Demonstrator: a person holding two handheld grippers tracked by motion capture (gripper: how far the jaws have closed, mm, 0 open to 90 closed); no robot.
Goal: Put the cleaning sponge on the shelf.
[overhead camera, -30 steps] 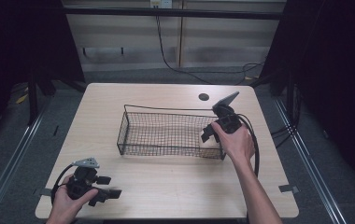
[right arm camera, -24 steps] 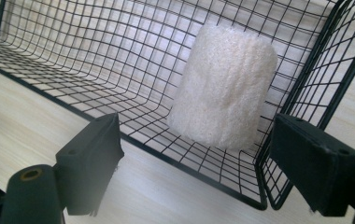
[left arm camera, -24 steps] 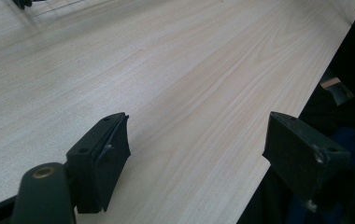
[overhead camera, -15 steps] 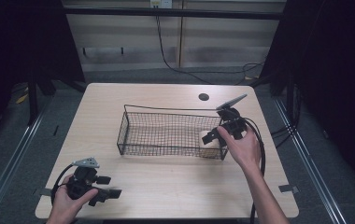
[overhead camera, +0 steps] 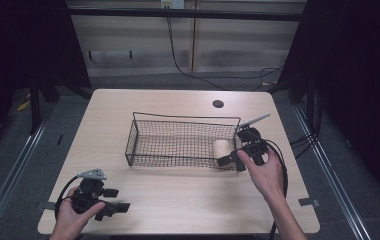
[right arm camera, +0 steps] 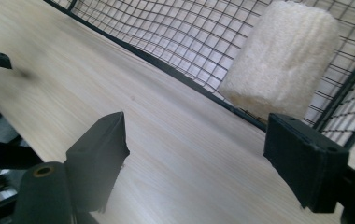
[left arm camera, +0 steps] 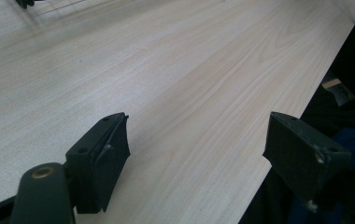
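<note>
Down at the surface's (overhead camera: 178, 195) near left corner the left tongs (overhead camera: 120, 206) rest spread wide, holding nothing. Across, the right tongs (overhead camera: 226, 160), also spread and empty, sit just outside the wire basket (overhead camera: 178, 142), beside the pale roll (overhead camera: 221, 148) in its right end.

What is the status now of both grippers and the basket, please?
Left gripper open, low at table's near left corner. Right gripper open, empty, outside basket at its right end. Cream roll lies inside basket. Table unobstructed between.
</note>
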